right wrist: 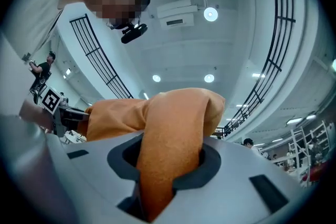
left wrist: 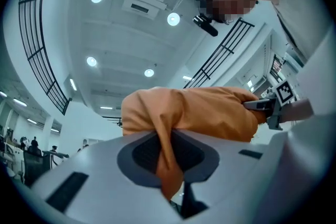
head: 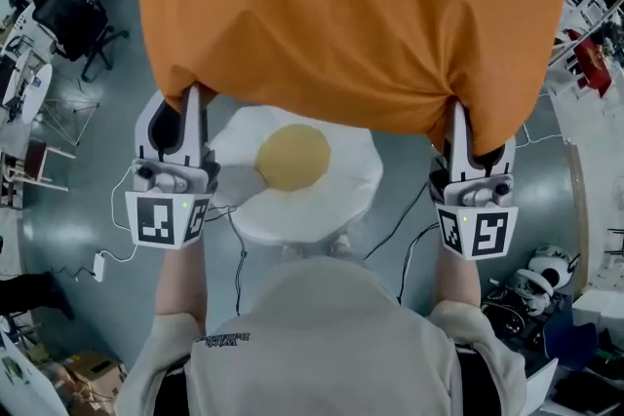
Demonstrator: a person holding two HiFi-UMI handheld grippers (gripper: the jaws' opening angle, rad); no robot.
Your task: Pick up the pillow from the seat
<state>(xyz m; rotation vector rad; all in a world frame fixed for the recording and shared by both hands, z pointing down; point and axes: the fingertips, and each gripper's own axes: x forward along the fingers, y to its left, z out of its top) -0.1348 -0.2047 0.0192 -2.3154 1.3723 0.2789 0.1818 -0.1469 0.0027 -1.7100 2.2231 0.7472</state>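
The lift looks largely done: the orange pillow (head: 351, 15) is off the seat and carried between both tools, so what remains is, in my judgement, to hold both grips evenly and bring it clear without letting either corner slip. On the left, the left gripper (head: 192, 93) points upward with its jaws nearly together, pinching a thin fold at the pillow's lower left corner; in its own view the fabric runs down through the narrow gap between the pads. In the middle, the pillow spreads wide above and beyond both tools, and below it sits the white seat (head: 331, 209) with a round yellow centre like a fried egg. The pillow's lower edge overlaps the seat's far rim in the head view, and I cannot be sure from this angle how far apart they are, though nothing appears to rest on the seat. On the right, the right gripper (head: 458, 107) clamps a thicker bunch of fabric at the other lower corner, jaws set somewhat wider around it.
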